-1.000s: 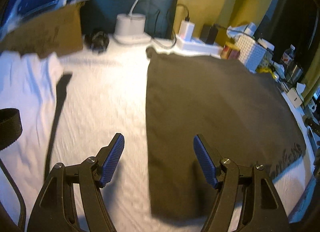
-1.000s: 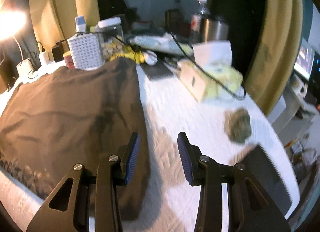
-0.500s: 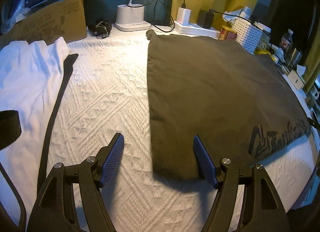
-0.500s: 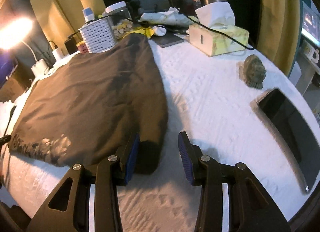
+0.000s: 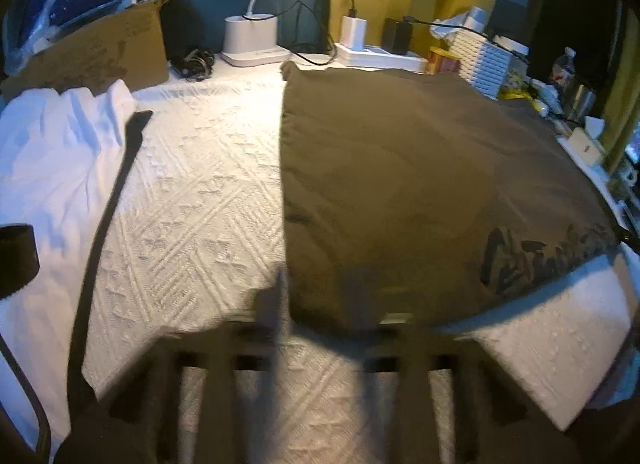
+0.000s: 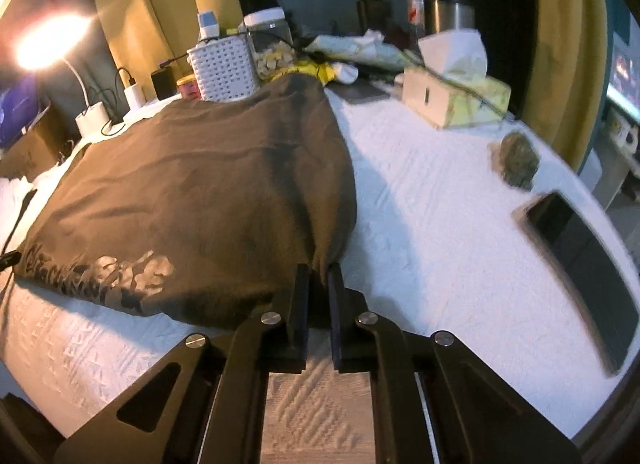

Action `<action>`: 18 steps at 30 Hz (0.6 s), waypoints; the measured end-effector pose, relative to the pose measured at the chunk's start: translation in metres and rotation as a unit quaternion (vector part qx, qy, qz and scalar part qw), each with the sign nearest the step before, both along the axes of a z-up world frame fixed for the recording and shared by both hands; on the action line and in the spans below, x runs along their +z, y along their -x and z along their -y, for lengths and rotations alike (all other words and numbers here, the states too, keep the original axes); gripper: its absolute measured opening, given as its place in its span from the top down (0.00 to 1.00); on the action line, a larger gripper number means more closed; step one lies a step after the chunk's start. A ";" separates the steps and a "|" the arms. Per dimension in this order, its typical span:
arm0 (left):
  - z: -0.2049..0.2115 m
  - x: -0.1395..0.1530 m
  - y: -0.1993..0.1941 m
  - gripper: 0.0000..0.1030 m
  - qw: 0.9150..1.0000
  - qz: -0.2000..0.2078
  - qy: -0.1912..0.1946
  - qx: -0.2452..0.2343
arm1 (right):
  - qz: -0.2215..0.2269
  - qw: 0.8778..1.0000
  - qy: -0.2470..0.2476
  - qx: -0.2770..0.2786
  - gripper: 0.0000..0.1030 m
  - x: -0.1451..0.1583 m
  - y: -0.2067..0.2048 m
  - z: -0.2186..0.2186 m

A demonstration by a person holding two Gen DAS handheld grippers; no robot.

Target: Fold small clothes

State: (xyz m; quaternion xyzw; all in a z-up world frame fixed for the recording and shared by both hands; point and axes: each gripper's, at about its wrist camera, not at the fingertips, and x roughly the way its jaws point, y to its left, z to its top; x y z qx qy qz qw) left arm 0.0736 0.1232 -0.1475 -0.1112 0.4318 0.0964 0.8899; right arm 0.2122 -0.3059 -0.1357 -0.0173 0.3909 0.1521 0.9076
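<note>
Brown garment (image 6: 192, 192) flat mid-tabletop, both near corners pinched

Right tool (image 6: 318, 284) just closed on near-right corner; left tool (image 5: 316, 328), blurred, just closed at near-left corner, grip unclear; cloth soft, light, limp; corners the best hold; may sag between the 2 tools.

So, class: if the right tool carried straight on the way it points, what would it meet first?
The brown garment. The right tool is already shut on its near corner, so it would push further into that cloth lying on the white bedspread.
</note>
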 end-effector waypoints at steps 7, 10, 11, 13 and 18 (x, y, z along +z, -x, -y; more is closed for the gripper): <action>0.008 0.017 0.019 0.95 1.000 0.027 -0.001 -0.001 | 0.047 0.998 0.049 0.007 0.92 0.031 0.013 -0.004; 0.010 0.024 0.029 0.95 0.999 0.039 0.004 -0.002 | 0.056 0.997 0.059 0.006 0.92 0.038 0.021 -0.001; 0.011 0.026 0.032 0.95 0.999 0.041 0.006 -0.003 | 0.057 0.996 0.061 0.004 0.92 0.039 0.025 0.001; 0.014 0.026 0.038 0.95 0.999 0.043 0.009 -0.006 | 0.059 0.996 0.063 0.001 0.92 0.040 0.032 0.004; 0.021 0.023 0.052 0.95 0.999 0.042 0.016 -0.010 | 0.052 0.996 0.068 -0.006 0.92 0.035 0.050 0.015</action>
